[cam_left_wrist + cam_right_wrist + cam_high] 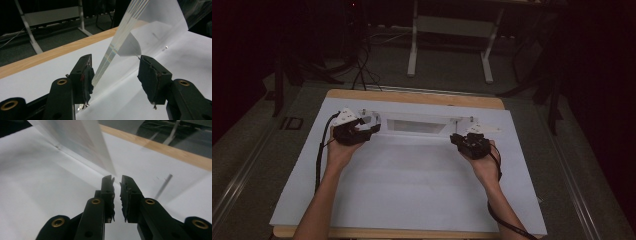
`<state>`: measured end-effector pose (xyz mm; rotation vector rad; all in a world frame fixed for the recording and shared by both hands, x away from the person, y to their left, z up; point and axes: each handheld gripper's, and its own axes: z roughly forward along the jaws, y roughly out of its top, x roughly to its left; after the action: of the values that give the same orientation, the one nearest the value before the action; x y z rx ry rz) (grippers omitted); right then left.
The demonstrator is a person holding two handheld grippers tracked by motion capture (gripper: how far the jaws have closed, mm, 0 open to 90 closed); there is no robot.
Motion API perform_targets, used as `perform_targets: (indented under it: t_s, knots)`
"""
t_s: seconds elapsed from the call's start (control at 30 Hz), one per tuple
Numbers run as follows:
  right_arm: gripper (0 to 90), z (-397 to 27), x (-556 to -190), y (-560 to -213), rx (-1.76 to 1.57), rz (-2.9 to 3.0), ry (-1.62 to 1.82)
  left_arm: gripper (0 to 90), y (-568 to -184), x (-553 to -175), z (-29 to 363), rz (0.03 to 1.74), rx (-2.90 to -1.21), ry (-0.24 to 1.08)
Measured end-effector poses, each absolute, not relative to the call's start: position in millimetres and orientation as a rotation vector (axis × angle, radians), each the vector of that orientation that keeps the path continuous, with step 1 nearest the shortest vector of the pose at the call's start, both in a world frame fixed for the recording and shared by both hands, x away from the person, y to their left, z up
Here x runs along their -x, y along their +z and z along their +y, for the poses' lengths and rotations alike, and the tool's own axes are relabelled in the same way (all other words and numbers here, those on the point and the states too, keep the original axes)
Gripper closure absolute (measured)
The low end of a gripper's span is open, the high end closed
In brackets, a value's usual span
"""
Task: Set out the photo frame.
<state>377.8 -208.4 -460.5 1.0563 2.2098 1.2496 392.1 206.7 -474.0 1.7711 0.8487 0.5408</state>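
High view: a clear plastic sheet (419,125) lies across the far half of the white surface (412,185), between the left hand-held gripper (362,131) and the right hand-held gripper (463,141); open room lies nearer the person.

Left gripper view: jaws wide apart around the sheet's (150,27) raised edge.

Right gripper view: jaws slightly apart, the sheet's (82,142) corner just beyond them, unclamped.

clear plastic sheet (419,126) | folded, upper flap raised | far part of table

Both forearms reach up from the near edge of the surface (412,170). The left gripper (362,131) sits at its far left with jaws wide apart. The right gripper (462,140), at its far right, shows a narrow gap between its jaws.
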Motion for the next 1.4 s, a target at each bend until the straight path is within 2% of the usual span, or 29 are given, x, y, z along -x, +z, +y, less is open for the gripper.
perform_targets:
  t_s: [0.73, 0.9, 1.17, 1.27, 1.33, 1.4]
  knots:
    - [64.4, -240, -395, -470, -1.151, 2.121, 1.202, 45.2, -474, -398, 208, 0.874, -1.739, 0.514]
    - [51.2, -241, -401, -468, -1.156, 2.089, 1.193, 44.8, -475, -399, 208, 0.877, -1.733, 0.506]
    - [40.8, -234, -411, -467, -1.069, 2.092, 1.213, 44.6, -475, -400, 208, 0.882, -1.727, 0.508]
    - [40.2, -232, -416, -470, -1.052, 2.099, 1.253, 44.7, -475, -400, 206, 0.888, -1.733, 0.522]
    - [45.1, -229, -417, -473, -1.029, 2.102, 1.271, 44.6, -474, -402, 205, 0.893, -1.74, 0.527]
    - [46.0, -224, -416, -474, -1.009, 2.097, 1.269, 44.7, -473, -402, 204, 0.898, -1.746, 0.542]
